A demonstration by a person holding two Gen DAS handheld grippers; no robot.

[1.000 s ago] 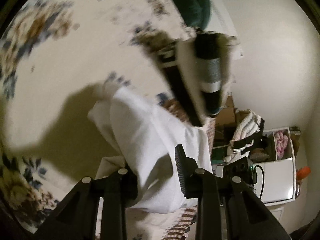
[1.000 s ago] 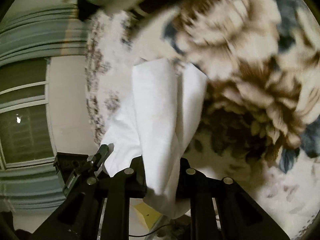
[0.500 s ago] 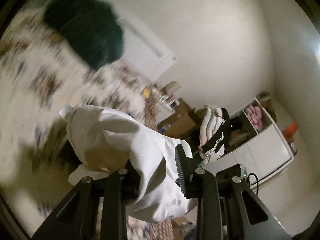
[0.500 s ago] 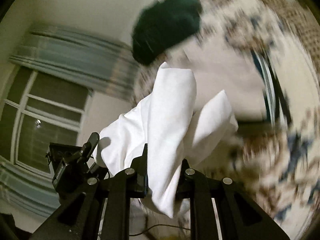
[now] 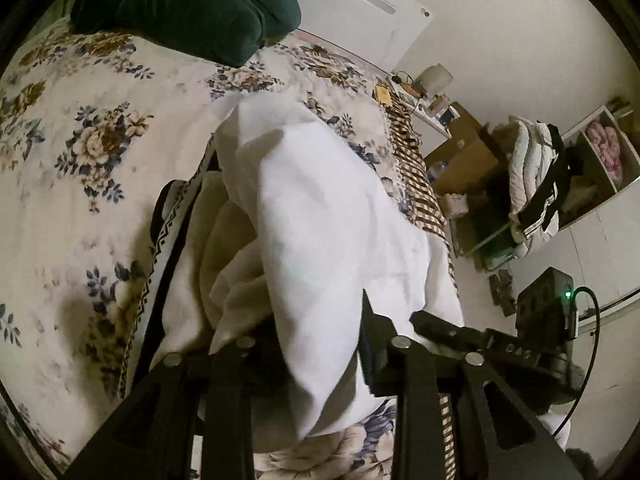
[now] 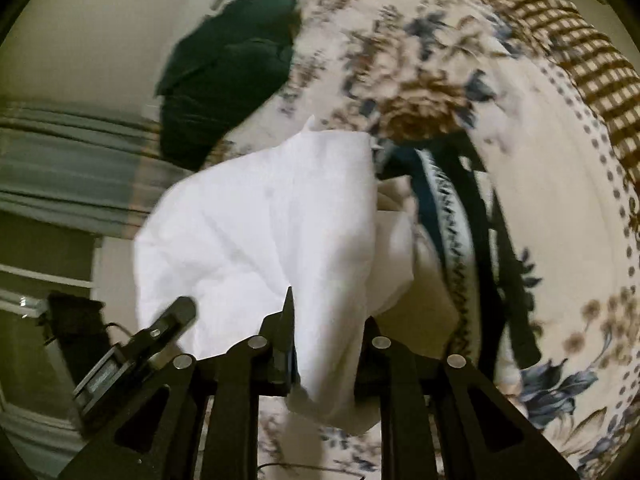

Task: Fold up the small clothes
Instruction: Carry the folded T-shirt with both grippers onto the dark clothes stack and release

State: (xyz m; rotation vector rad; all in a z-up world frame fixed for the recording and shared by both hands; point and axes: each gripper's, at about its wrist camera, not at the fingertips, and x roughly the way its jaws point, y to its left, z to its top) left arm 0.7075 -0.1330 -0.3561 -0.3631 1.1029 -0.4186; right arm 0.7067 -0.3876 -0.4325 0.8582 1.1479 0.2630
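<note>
A small white garment [image 5: 320, 220] hangs bunched between my two grippers, lifted over the floral bedspread [image 5: 72, 128]. My left gripper [image 5: 316, 344] is shut on one edge of it. My right gripper [image 6: 324, 344] is shut on another edge of the white garment [image 6: 260, 232]. Under the garment lies a cream cloth with a black patterned border [image 5: 168, 232], also seen in the right wrist view [image 6: 452, 216]. The right gripper's body [image 5: 548, 320] shows at the right of the left wrist view.
A dark green pillow [image 5: 192, 4] lies at the head of the bed, also in the right wrist view [image 6: 228, 72]. A checked blanket [image 5: 416, 168] lines the bed edge. Boxes, a bedside table and white shelves [image 5: 600, 168] stand beyond. Curtains and a window [image 6: 60, 184] are at the left.
Both grippers have swung with the white garment from looking down at the bedspread to looking across the bed; the garment now hangs over the cream bordered cloth.
</note>
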